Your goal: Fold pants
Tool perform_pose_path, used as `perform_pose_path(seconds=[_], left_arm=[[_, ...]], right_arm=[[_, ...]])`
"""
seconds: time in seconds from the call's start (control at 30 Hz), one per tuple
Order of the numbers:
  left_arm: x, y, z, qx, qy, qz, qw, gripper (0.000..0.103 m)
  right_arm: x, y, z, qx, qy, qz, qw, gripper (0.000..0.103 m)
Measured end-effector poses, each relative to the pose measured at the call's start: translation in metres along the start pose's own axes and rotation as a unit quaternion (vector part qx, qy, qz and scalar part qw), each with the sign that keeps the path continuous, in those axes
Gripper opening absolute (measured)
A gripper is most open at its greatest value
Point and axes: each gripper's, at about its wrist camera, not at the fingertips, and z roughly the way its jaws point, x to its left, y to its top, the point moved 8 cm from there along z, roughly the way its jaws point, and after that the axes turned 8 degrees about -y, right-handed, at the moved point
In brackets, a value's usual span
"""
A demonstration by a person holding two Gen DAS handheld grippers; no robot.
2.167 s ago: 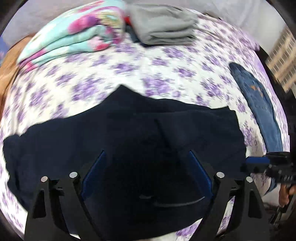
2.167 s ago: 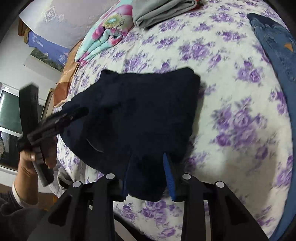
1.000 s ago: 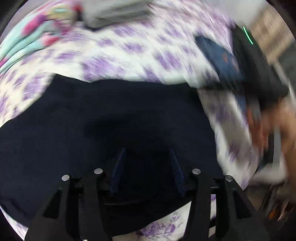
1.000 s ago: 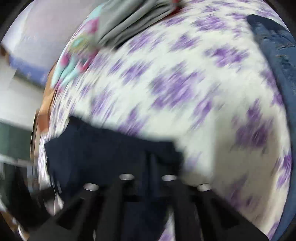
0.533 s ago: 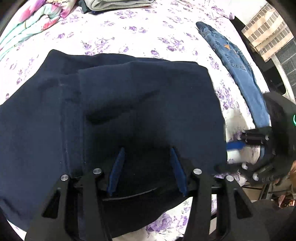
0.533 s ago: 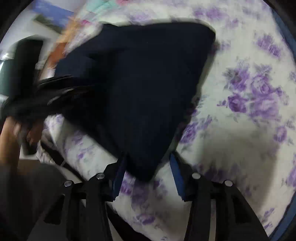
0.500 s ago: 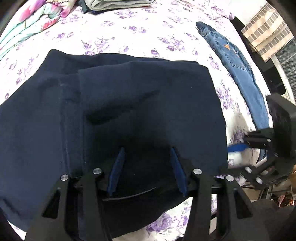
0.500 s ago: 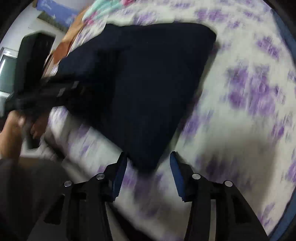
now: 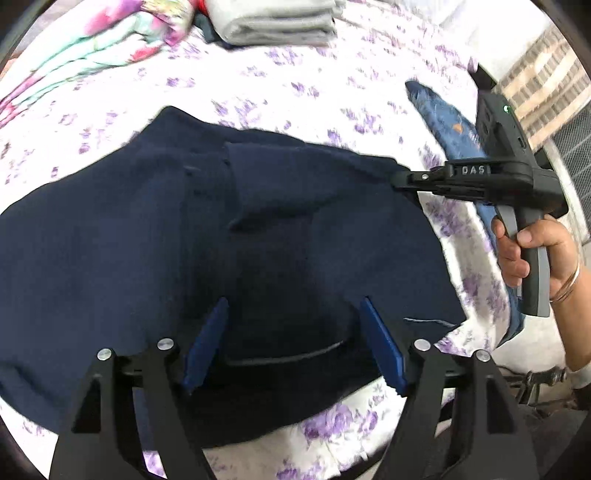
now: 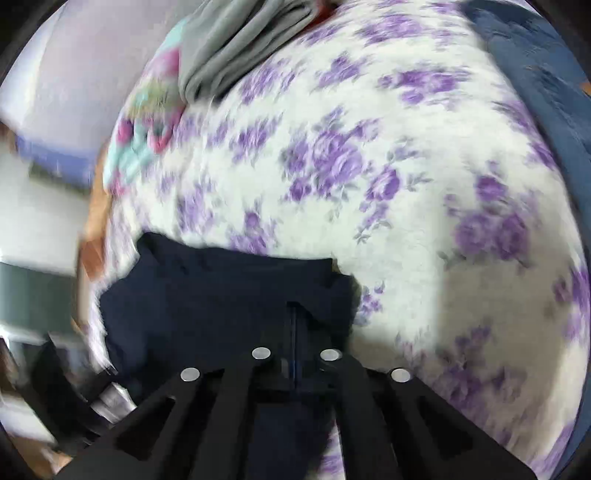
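The dark navy blue pants point(image 9: 155, 236) lay partly folded across the white bed sheet printed with purple flowers point(image 9: 280, 92), near the bed's front edge, with one layer turned over the middle and a thin pale thread trailing at the hem.

The left gripper point(image 9: 293, 338) hovered over the near part of the fabric with its blue-padded fingers point(image 9: 205, 349) spread wide, nothing pinched between them.

The right gripper point(image 9: 400, 181), black with the raised letters "DAS" readable on its side, reached in from the right. Its tips met the far right corner of the pants. In the right wrist view the right gripper point(image 10: 295, 339) had its fingers drawn almost together, with navy cloth pinched in the narrow slit. A bare hand with a thin bangle point(image 9: 532, 251) held its grey handle, and a small green light glowed on top of the unit.

A pair of blue denim jeans point(image 9: 447, 125) lay along the right side of the bed. At the far end sat a folded grey garment point(image 9: 273, 20) beside a folded floral blanket in teal and pink point(image 9: 96, 44).
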Motion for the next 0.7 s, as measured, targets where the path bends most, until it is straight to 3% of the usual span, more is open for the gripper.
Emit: perform_pose_path(seconds=[0.03, 0.07, 0.1, 0.17, 0.27, 0.37, 0.43, 0.6, 0.7], left_arm=[[0.007, -0.002, -0.012, -0.014, 0.003, -0.011, 0.9998, 0.078], [0.014, -0.004, -0.021, -0.027, 0.004, -0.022, 0.9994, 0.083], [0.027, -0.009, -0.036, -0.048, 0.002, -0.045, 0.9978, 0.084], [0.055, -0.018, -0.058, -0.072, 0.006, -0.093, 0.9930, 0.084], [0.109, -0.035, -0.093, -0.115, 0.027, -0.179, 0.9768, 0.084], [0.175, -0.062, -0.123, -0.133, 0.059, -0.277, 0.9499, 0.080], [0.195, -0.075, -0.135, -0.142, 0.052, -0.314, 0.9374, 0.074], [0.209, -0.095, -0.136, -0.128, 0.069, -0.327, 0.9337, 0.074], [0.224, -0.106, -0.115, -0.117, 0.049, -0.374, 0.9187, 0.074]], right_arm=[[0.013, -0.006, -0.006, -0.005, 0.001, -0.020, 1.000, 0.033], [0.024, -0.013, -0.013, -0.009, 0.005, -0.046, 0.999, 0.069], [0.032, -0.023, -0.021, -0.023, -0.004, -0.072, 0.997, 0.077], [0.038, -0.034, -0.032, -0.024, -0.011, -0.093, 0.995, 0.077], [0.029, -0.050, -0.036, -0.001, -0.012, -0.068, 0.998, 0.077], [0.022, -0.055, -0.046, -0.004, -0.015, -0.044, 0.999, 0.078], [0.017, -0.055, -0.051, -0.008, -0.019, -0.037, 0.999, 0.079], [0.018, -0.060, -0.050, -0.010, -0.014, -0.030, 0.999, 0.080], [0.020, -0.064, -0.047, -0.004, -0.017, -0.038, 0.999, 0.080]])
